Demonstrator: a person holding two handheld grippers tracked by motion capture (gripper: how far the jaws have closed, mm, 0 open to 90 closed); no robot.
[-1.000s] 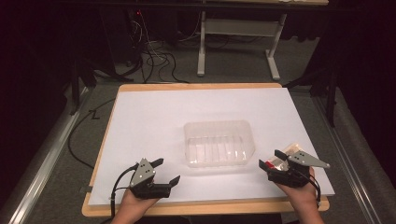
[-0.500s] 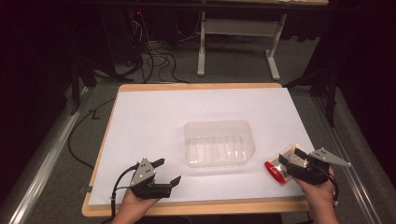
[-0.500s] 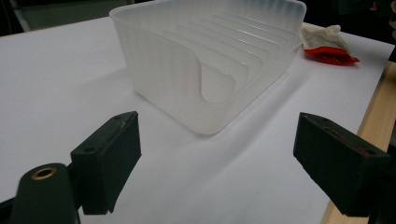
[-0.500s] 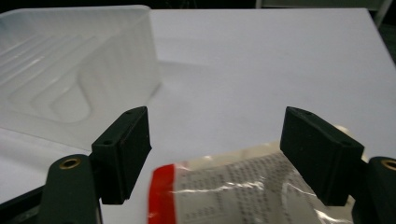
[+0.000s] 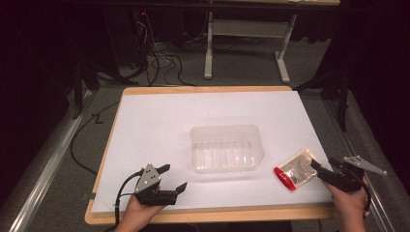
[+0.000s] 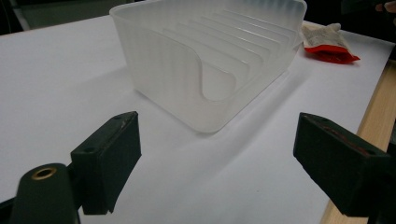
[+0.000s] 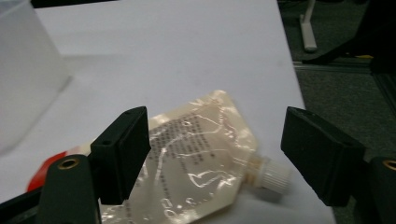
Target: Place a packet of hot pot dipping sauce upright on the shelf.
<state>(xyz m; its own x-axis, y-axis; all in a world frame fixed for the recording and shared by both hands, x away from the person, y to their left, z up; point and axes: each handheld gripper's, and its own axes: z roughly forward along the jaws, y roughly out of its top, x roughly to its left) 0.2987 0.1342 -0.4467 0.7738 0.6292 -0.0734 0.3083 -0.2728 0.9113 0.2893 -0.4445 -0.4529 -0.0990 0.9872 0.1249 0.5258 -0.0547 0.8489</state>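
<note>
overhead forward-down view; two low close gripper views, shared pouch (image 5: 296, 169)

Pouch (image 7: 196, 163): glossy, crinkly clear film w/ ribbed white plastic cap (image 7: 271, 175). Bin (image 5: 227, 147): frosted, ribbed plastic. Table (image 5: 159, 116): matt white sheet, wood edge.

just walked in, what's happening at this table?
A person holds tongs in each hand. The right tongs are open, jaws on either side of a clear spouted pouch with a red end, lying flat on the white table. The left tongs rest open near the clear plastic bin, holding nothing.
</note>
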